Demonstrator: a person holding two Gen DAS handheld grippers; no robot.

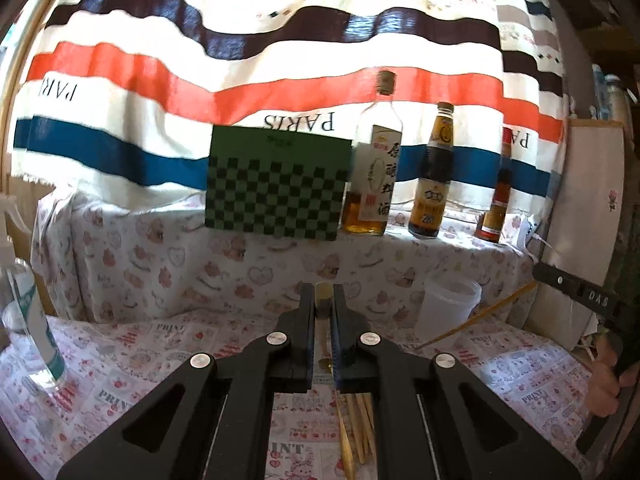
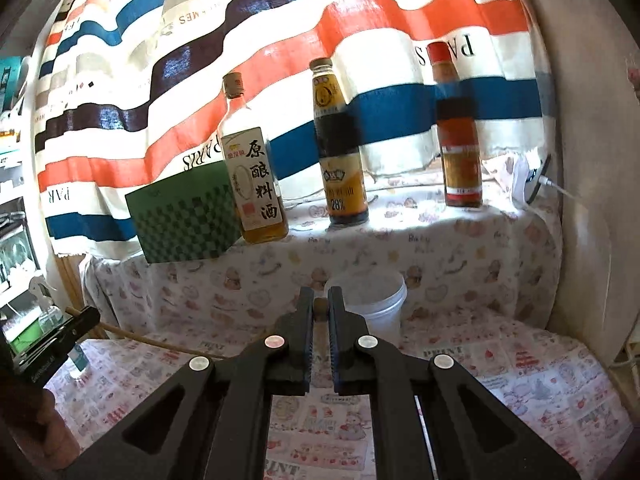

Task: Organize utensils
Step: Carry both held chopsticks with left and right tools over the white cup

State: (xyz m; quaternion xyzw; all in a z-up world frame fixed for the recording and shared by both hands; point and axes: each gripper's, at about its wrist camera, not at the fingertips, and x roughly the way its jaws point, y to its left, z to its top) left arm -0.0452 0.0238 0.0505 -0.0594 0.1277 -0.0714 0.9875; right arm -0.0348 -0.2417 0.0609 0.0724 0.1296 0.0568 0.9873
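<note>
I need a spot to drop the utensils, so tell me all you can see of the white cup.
The white cup is a translucent plastic tub, upright, open-topped with a rolled rim, apparently empty. It stands on the printed tablecloth against the cloth-draped ledge, below the dark sauce bottle. The right gripper partly hides it.

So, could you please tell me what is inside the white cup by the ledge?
Nothing can be made out inside the white cup. The right wrist view shows only its rim and pale upper interior, and the right gripper covers part of it; the bottom is hidden.
</note>
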